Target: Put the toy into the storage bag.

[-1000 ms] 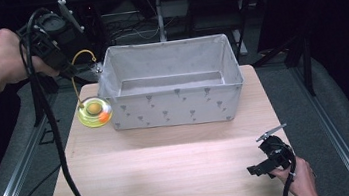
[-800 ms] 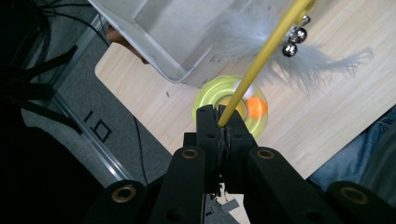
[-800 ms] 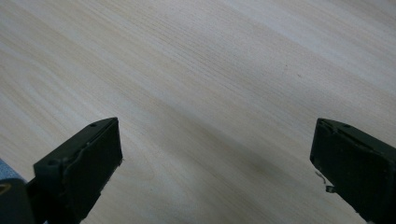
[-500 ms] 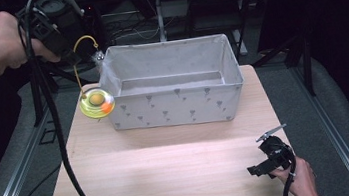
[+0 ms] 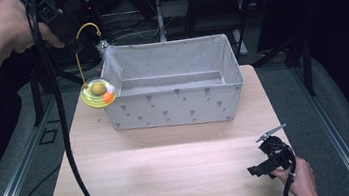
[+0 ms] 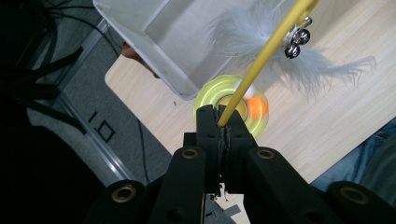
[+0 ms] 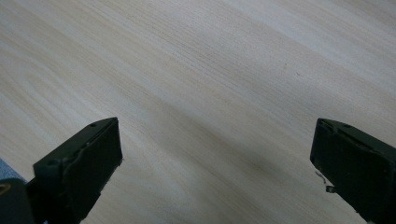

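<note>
My left gripper (image 6: 219, 125) pinches the cat toy's yellow wand (image 6: 261, 58), its disc (image 5: 98, 92) dangling at the fabric bin's (image 5: 174, 109) nine o'clock. My right gripper (image 7: 215, 168) sits wide open over the wooden table (image 5: 162, 175), at five o'clock.

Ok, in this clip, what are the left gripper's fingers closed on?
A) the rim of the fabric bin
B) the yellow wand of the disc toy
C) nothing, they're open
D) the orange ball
B: in the left gripper view the left gripper is shut on the yellow wand, with the disc toy hanging beside the fabric bin.
</note>
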Demonstrator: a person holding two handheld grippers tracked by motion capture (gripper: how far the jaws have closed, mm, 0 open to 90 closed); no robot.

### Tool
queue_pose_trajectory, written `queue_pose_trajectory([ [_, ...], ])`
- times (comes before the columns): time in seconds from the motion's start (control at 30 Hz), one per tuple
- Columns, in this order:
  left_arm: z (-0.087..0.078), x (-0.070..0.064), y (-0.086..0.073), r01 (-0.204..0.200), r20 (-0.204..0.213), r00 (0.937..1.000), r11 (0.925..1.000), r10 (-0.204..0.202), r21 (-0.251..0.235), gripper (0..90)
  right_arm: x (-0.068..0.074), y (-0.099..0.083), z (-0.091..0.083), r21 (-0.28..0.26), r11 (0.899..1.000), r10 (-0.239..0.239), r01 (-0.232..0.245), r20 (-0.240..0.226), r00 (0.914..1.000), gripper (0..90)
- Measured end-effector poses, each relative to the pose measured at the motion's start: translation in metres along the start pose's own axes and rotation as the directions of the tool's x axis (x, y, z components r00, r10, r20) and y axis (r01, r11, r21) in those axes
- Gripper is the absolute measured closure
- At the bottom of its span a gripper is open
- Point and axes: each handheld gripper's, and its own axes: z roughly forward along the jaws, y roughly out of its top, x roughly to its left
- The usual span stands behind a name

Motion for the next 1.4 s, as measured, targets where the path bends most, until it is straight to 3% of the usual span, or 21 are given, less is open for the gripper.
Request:
queue_pose_trajectory([
  [0.77,0.005,0.014,0.041,0.042,-0.026,0.9988,0.9991,-0.042,0.008,88.2,0.001,0.0,0.0,-0.003,1.0,-0.006,0.006,0.0,1.0,1.8],
  [1.4,0.027,0.026,0.066,0.078,-0.025,0.9966,0.997,-0.078,-0.004,88.2,0.0,0.0,-0.001,0.011,1.0,-0.02,0.02,-0.001,0.9998,1.8],
])
